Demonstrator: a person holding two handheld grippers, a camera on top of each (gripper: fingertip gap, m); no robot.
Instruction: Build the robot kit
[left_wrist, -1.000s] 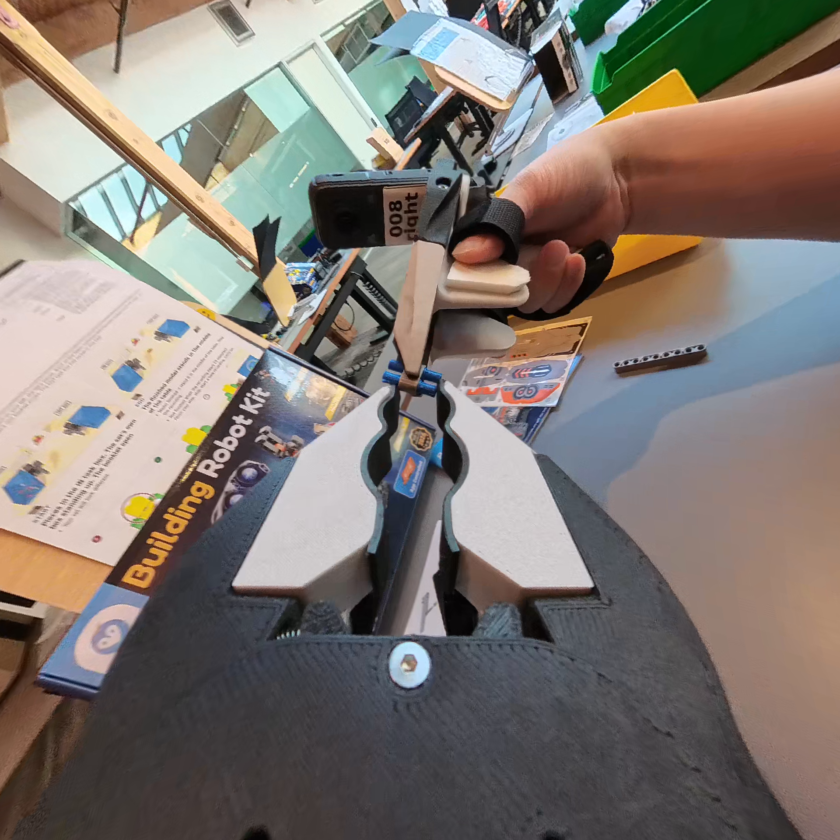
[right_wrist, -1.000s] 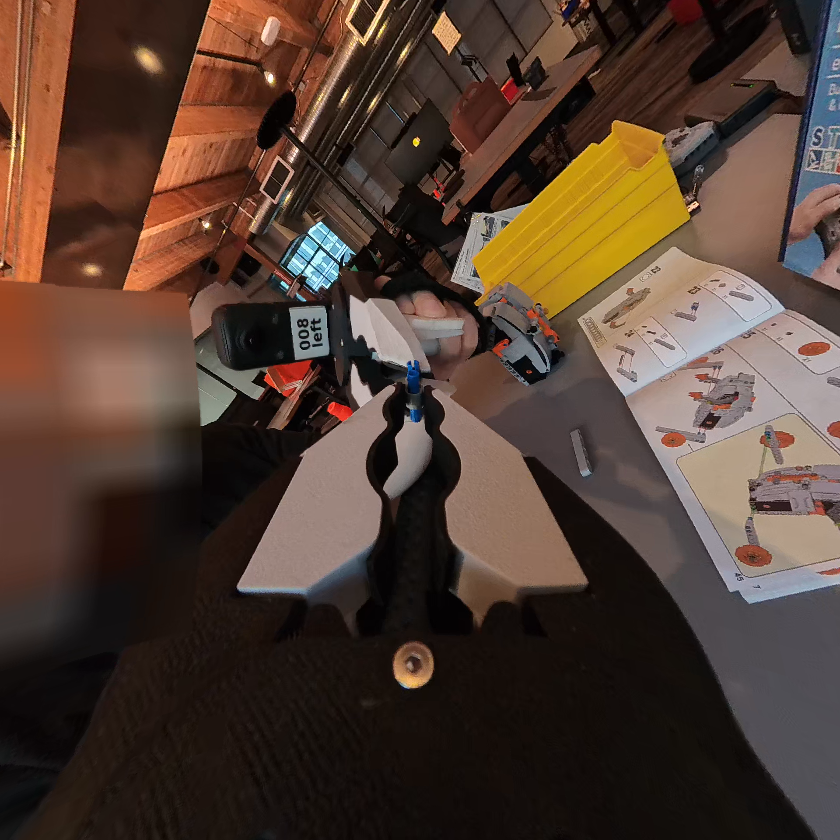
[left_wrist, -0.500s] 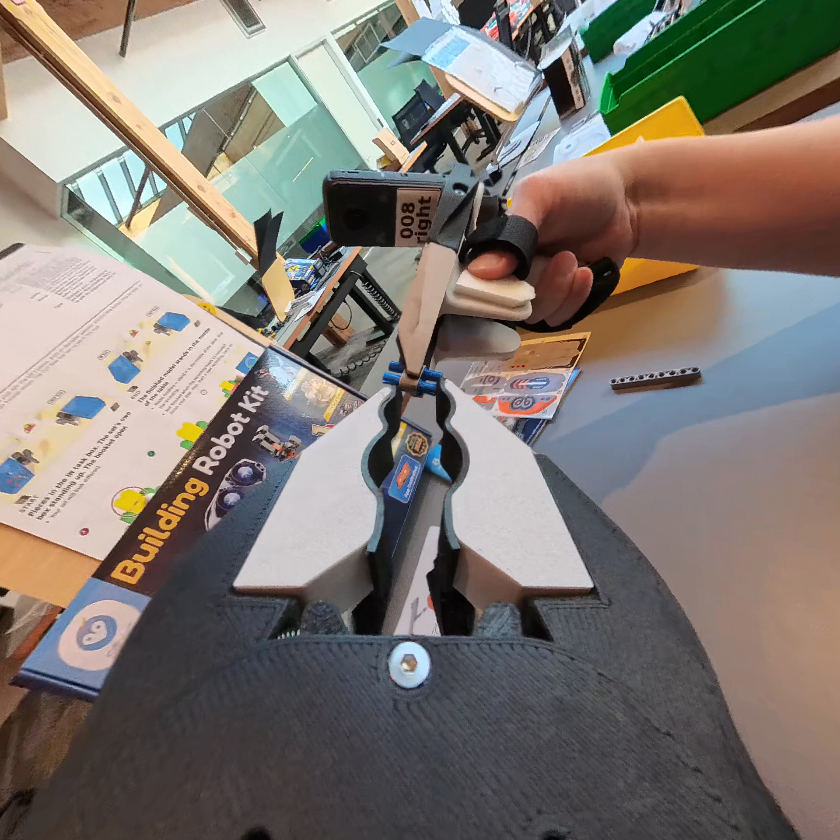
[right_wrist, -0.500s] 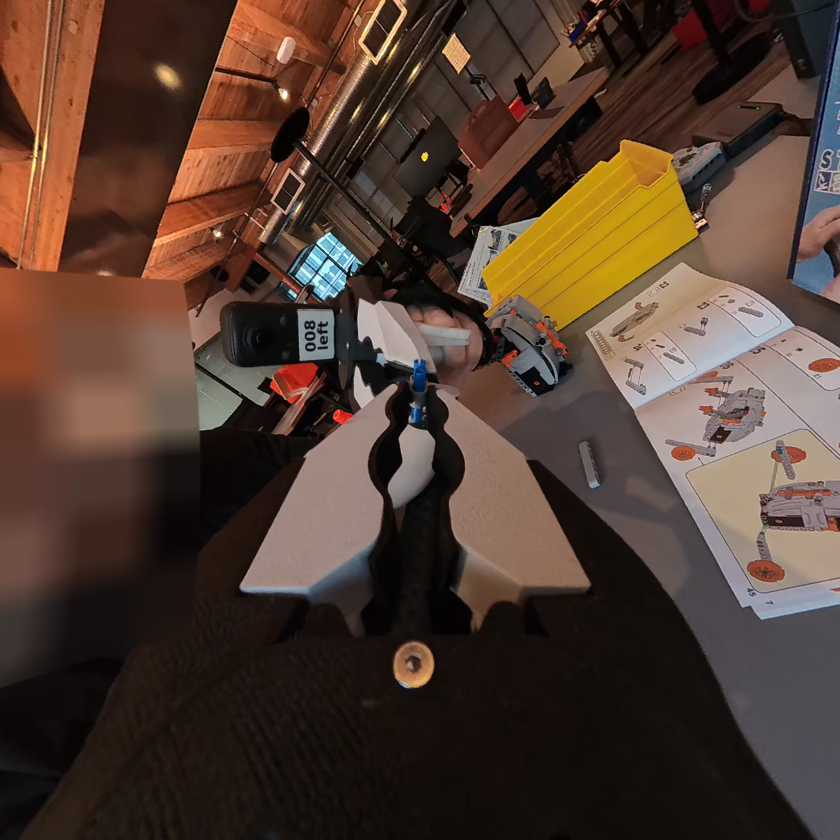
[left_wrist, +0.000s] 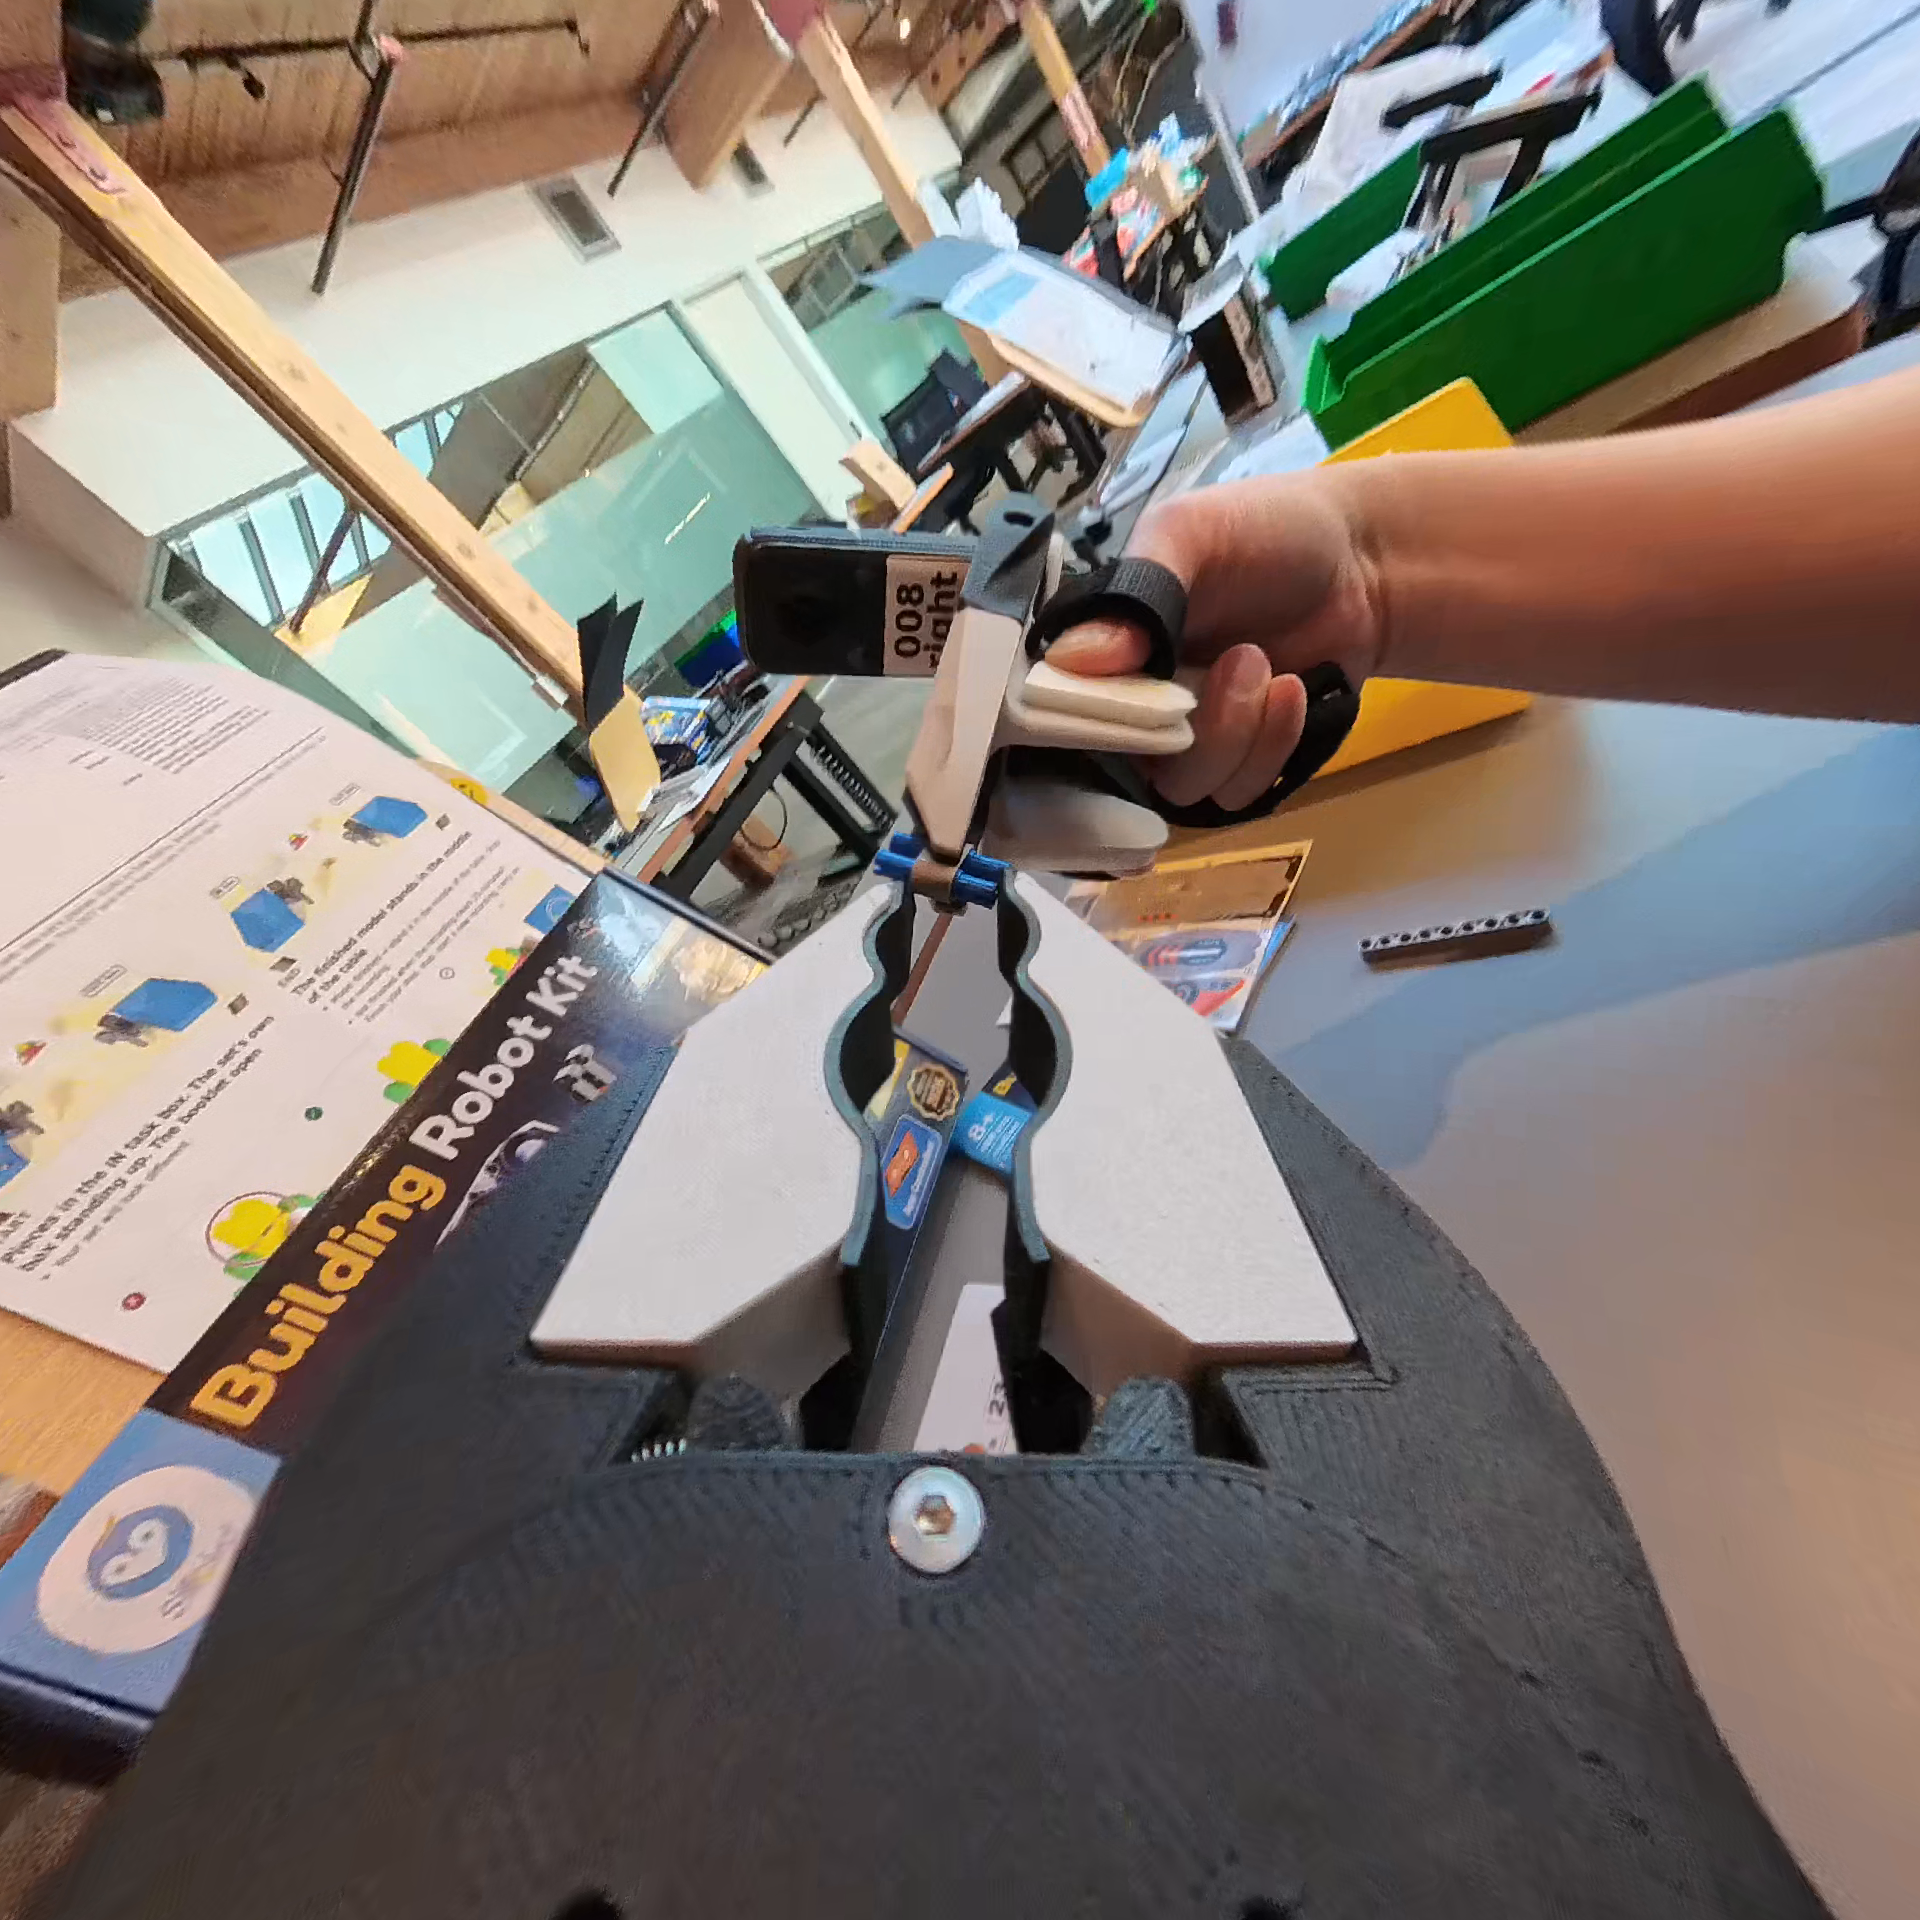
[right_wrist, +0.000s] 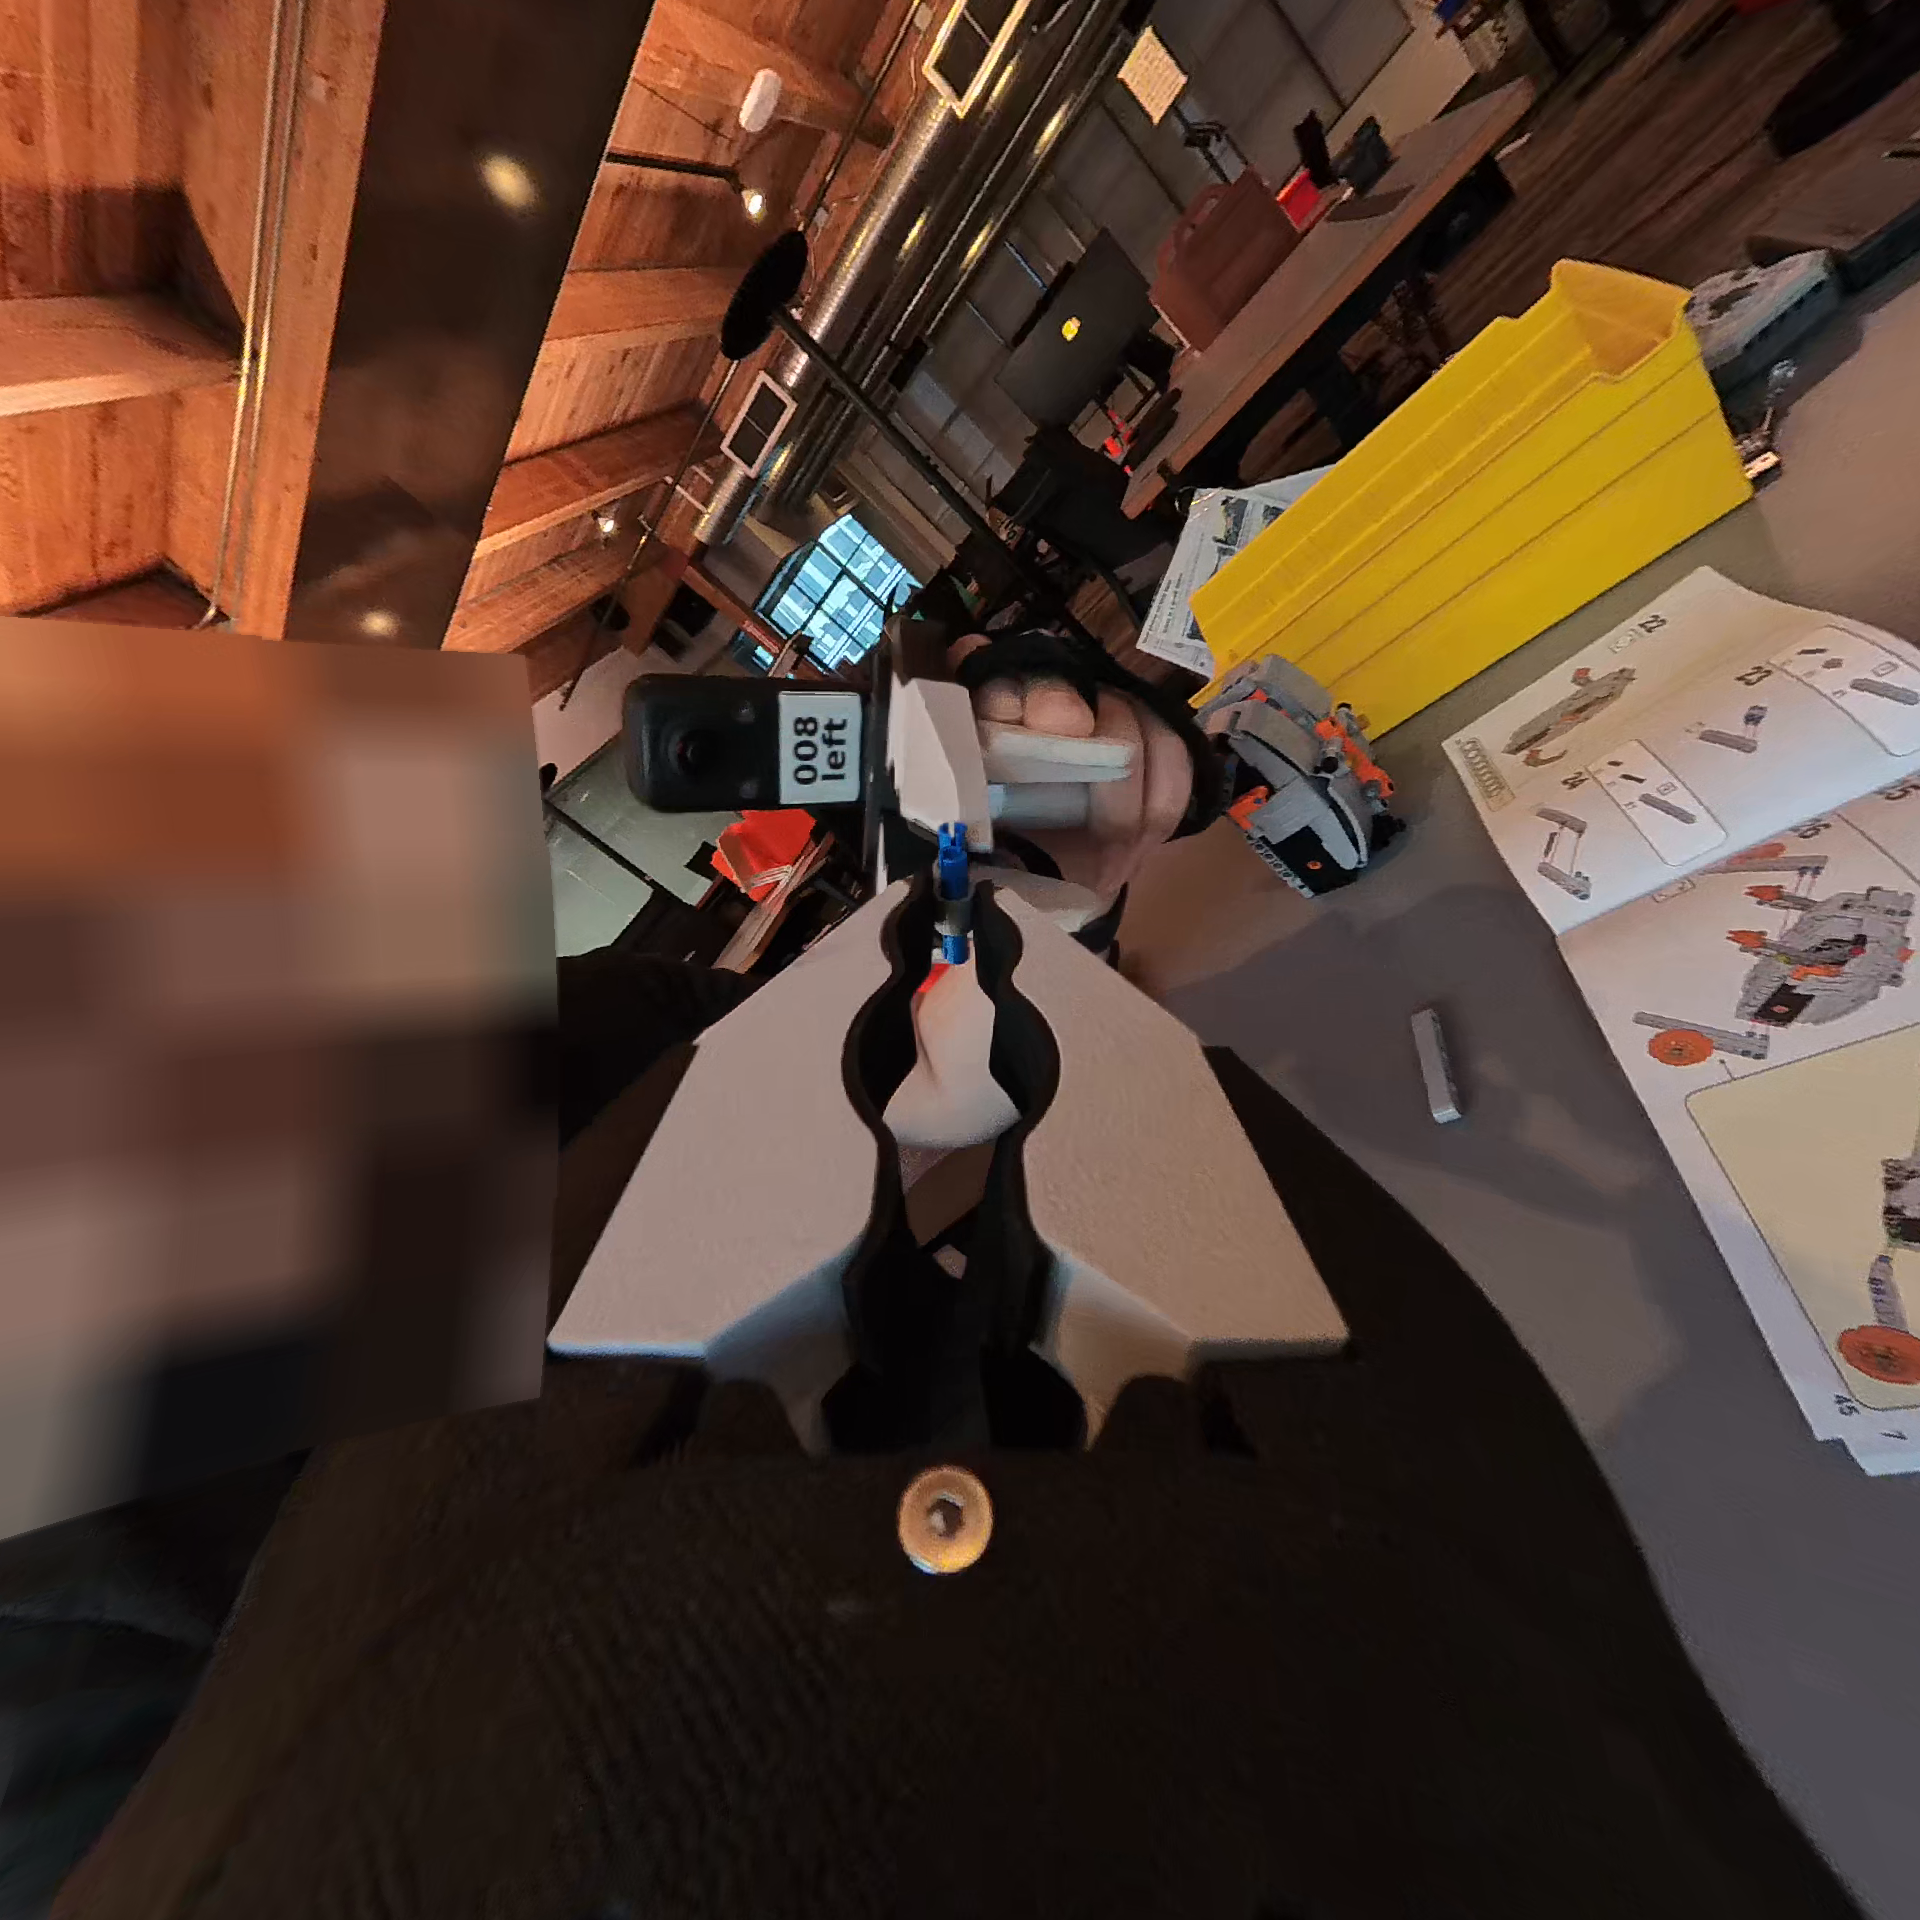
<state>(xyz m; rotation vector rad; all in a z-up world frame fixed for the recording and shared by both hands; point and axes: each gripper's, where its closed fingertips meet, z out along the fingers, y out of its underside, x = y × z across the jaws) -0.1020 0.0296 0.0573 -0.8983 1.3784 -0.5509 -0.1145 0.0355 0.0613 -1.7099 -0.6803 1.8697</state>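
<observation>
A small grey connector with blue pins (left_wrist: 940, 881) is held in the air between both grippers. My left gripper (left_wrist: 948, 896) has its two tips at the blue pin ends, with the jaws a pin-length apart. My right gripper (right_wrist: 948, 896) is shut on the grey middle of the same piece (right_wrist: 951, 894). In the left wrist view the right gripper (left_wrist: 940, 857) comes down from above, held by a hand (left_wrist: 1247, 623). In the right wrist view the left gripper's fingers (right_wrist: 935, 758) stand above and below the piece.
On the grey table lie a black holed beam (left_wrist: 1455, 933), a sticker sheet (left_wrist: 1195, 935), a dark blue kit box (left_wrist: 416, 1195) and a printed sheet (left_wrist: 156, 935). A yellow bin (right_wrist: 1455, 540), a grey and orange model (right_wrist: 1288, 790), an open booklet (right_wrist: 1714, 883) and a short grey beam (right_wrist: 1437, 1065) lie on the right. My left and right fingertips are right by each other.
Both grippers stay joined on the piece. The left view has tilted upward, showing more ceiling. The left jaws look slightly wider apart than before.
</observation>
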